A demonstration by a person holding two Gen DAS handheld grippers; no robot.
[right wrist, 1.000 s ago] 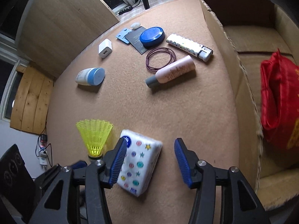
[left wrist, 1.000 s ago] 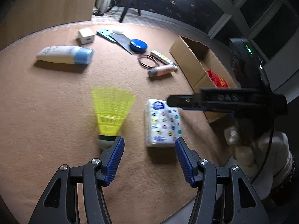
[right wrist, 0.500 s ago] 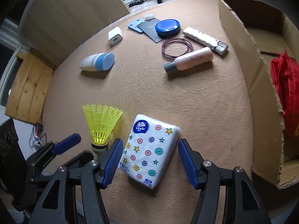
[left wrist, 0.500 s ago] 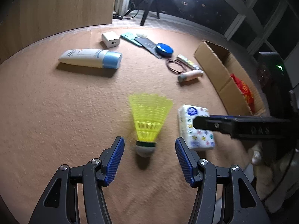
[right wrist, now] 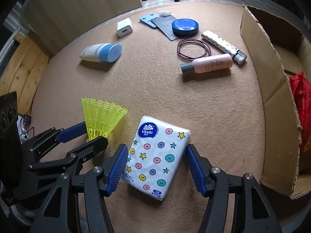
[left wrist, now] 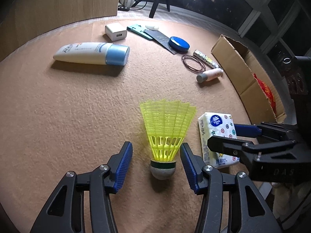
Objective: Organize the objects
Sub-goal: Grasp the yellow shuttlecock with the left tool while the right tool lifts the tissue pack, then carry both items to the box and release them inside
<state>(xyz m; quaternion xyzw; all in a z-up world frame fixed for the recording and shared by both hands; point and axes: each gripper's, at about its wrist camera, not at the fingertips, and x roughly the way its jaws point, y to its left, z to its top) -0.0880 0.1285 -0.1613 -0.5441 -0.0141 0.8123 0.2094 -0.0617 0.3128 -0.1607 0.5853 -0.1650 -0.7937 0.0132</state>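
Observation:
A yellow plastic shuttlecock (left wrist: 165, 128) lies on the tan felt table with its cork toward me. My left gripper (left wrist: 156, 153) straddles its cork and lower skirt. The jaws are closing; the left pad is still clear of it and the right pad is almost at the skirt. Just to the right lies a white tissue pack (right wrist: 155, 155) printed with stars and dots. My right gripper (right wrist: 155, 152) is open around it, its pads close to the pack's long sides. The shuttlecock (right wrist: 101, 116) and the left gripper (right wrist: 94, 134) also show in the right wrist view.
An open cardboard box (right wrist: 272, 81) with a red bag (right wrist: 301, 101) inside stands at the right. Farther back lie a lotion tube (left wrist: 91, 53), a white charger (left wrist: 115, 32), a blue round tin (left wrist: 178, 42), hair ties (left wrist: 193, 63), a pink bottle (left wrist: 210, 74) and a patterned lighter (left wrist: 206, 59).
My left gripper shifted left and came down, so the shuttlecock went from beside its left finger to between its fingers. My right gripper slid over until the tissue pack sat between its fingers.

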